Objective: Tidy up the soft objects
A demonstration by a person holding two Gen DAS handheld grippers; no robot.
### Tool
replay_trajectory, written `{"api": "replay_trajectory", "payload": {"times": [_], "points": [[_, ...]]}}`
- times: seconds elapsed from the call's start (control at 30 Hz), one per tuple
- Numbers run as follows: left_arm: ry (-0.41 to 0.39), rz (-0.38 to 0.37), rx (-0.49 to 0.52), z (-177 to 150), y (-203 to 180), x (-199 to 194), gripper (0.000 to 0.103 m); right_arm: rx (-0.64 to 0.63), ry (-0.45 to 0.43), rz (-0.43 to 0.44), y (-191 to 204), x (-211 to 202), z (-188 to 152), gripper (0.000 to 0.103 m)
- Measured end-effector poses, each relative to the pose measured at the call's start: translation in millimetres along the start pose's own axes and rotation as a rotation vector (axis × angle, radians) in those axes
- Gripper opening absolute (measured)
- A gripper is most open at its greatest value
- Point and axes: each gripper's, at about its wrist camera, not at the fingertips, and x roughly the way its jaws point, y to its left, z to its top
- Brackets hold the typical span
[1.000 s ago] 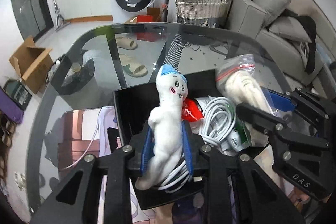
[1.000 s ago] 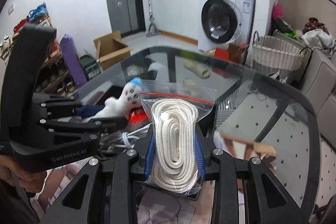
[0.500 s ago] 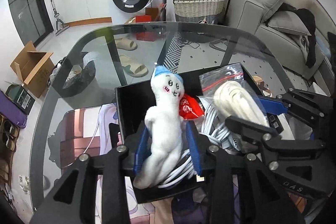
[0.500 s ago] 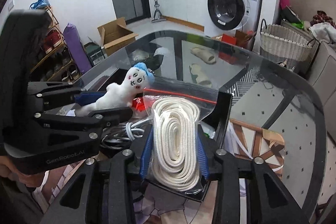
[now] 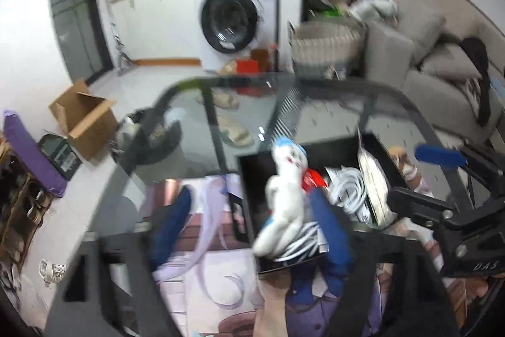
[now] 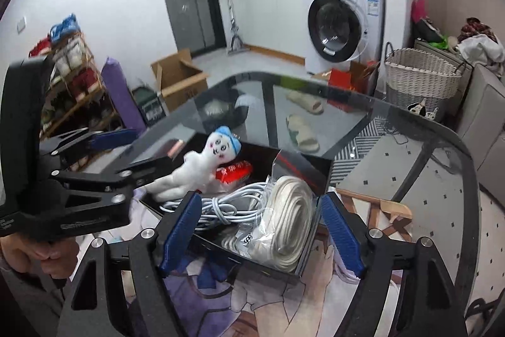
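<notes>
Over the glass surface (image 5: 195, 153), the left wrist view, blurred, shows the left hand-held gripper (image 5: 252, 226) spread wide with its blue pads apart; the white plush doll (image 5: 285, 198) with a blue cap lies in the black box (image 5: 252, 169), leaning over a coiled white cable (image 5: 350, 188), and is no longer gripped as far as the blur allows. In the right wrist view, the right hand-held gripper (image 6: 260, 229) is also wide open, and the bagged white rope (image 6: 288, 220), a soft braided coil in a clear zip bag, rests upright inside the same box against its near wall, beside a red packet (image 6: 235, 171). Both soft items appear deposited; what seems left is withdrawing.
</notes>
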Motion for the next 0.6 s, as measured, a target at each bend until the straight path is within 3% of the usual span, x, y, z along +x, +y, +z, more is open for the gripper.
{"api": "replay_trajectory", "payload": {"times": [0.3,0.5,0.6], "points": [[-0.215,0.078,0.001,-21.9,5.8,-45.8,0.101,0.065,-0.14,-0.056,3.5,-55.2,-27.1,0.089],[-0.244,0.062,0.017,-34.0,-3.3,-61.6,0.103,-0.028,-0.255,-0.1,14.9,-84.0,-56.1,0.096],[-0.226,0.046,-0.006,-43.7,-5.3,-66.0,0.103,-0.011,-0.303,-0.115,12.5,-94.4,-67.3,0.098]]}}
